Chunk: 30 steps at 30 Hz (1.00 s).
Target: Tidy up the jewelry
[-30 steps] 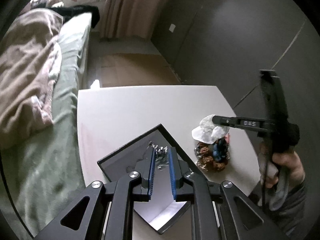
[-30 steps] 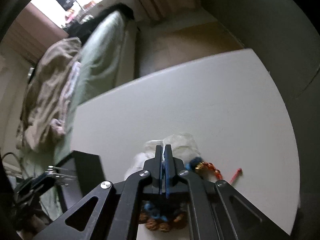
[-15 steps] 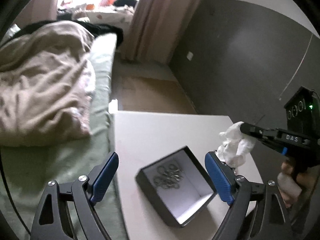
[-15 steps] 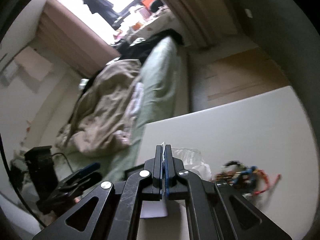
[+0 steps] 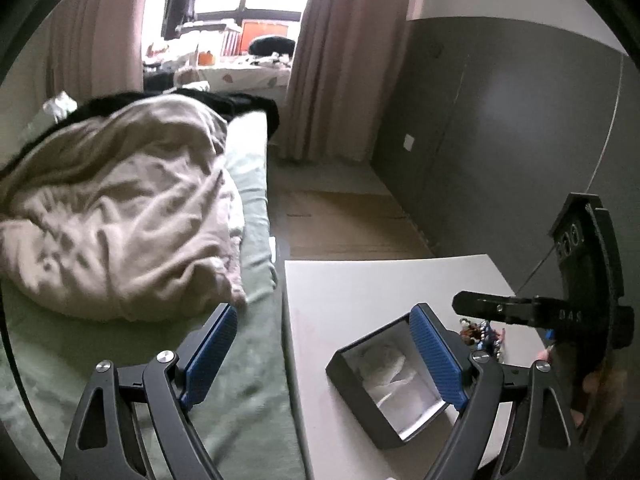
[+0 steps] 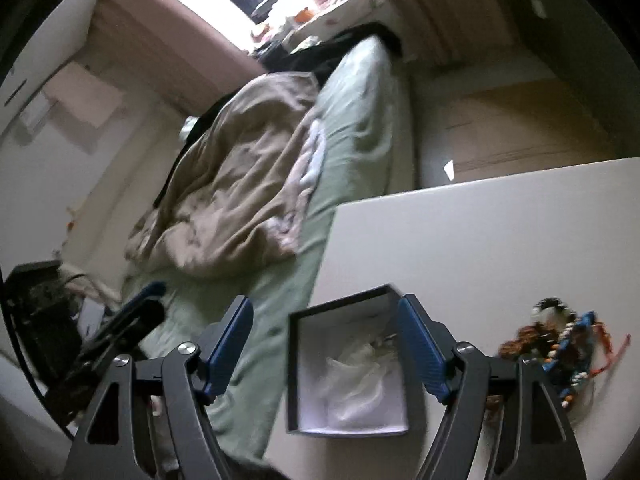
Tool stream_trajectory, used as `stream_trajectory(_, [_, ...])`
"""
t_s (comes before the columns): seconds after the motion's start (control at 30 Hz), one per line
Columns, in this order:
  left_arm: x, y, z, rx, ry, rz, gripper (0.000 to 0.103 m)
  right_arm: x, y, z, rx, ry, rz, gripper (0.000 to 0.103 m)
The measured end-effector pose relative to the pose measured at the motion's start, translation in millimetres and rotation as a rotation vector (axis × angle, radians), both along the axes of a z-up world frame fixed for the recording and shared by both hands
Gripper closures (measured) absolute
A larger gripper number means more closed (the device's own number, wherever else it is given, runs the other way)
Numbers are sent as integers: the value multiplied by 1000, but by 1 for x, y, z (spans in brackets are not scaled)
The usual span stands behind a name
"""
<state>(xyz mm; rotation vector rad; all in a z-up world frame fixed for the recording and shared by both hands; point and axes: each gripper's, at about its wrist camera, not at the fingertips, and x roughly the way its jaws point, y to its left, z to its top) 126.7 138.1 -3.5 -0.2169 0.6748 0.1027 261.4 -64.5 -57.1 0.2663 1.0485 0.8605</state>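
Right wrist view | right gripper (image 6: 325, 350) opening, nothing between pads | left gripper (image 5: 323, 356) apart, empty | black box (image 6: 344, 364) on table (image 6: 500, 220), crumpled plastic, possibly, inside | beaded jewelry (image 6: 560, 348) beside box | next: approach beads low, pinch one strand.

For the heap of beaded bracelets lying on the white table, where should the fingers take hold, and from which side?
Probably from above, at the raised middle of the beaded bracelets. The heap lies low and tangled on the white table, apart from the black box, so a side approach would mostly push it. The thin red strand trailing off looks likely to slip.
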Motion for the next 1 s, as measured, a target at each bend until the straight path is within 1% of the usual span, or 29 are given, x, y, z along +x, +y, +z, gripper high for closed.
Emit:
stream_trajectory(0.07, [-2,-5,5,3,-3,-7,15,0,-14,3,11,0,-25,28])
stream_trajectory(0.1, [-3,-8,8,4,-4,-12,15,-1,-25,6,12,-18,-51,28])
stream_trajectory(0.23, [-3,-25,17,31,-7,-40,15,-6,-50,13,-14,-52,-117,27])
stream_trajectory(0.33, [-2,-41,25,36,-10,-65,15,-14,-70,21,-86,-117,-169,27])
stream_trajectory(0.43, [-2,-57,37,36,-14,-90,15,-19,-87,25,-151,-150,-199,27])
stream_trajectory(0.53, [-2,-74,48,64,-8,-113,15,-18,-106,23,-149,-122,-219,27])
stream_trajectory(0.6, [-1,-85,53,73,7,-128,15,-15,-122,18,-133,-71,-228,27])
stream_trajectory(0.63, [-1,-90,54,69,11,-137,15,-13,-129,14,-129,-39,-229,27])
stream_trajectory(0.7, [-1,-102,56,54,25,-159,15,-12,-140,11,-117,-4,-230,27])
stream_trajectory(0.77, [1,-115,54,54,53,-172,15,-12,-149,10,-105,6,-233,23])
stream_trajectory(0.8, [3,-122,52,55,66,-181,15,-12,-156,11,-92,7,-239,14])
stream_trajectory(0.83, [5,-127,50,54,73,-190,15,-14,-159,11,-83,8,-243,9])
stream_trajectory(0.93, [17,-145,41,33,110,-237,15,-14,-174,8,-52,32,-258,9])
stream_trajectory(1.0, [29,-156,33,26,133,-271,15,-16,-181,4,-62,35,-279,9])
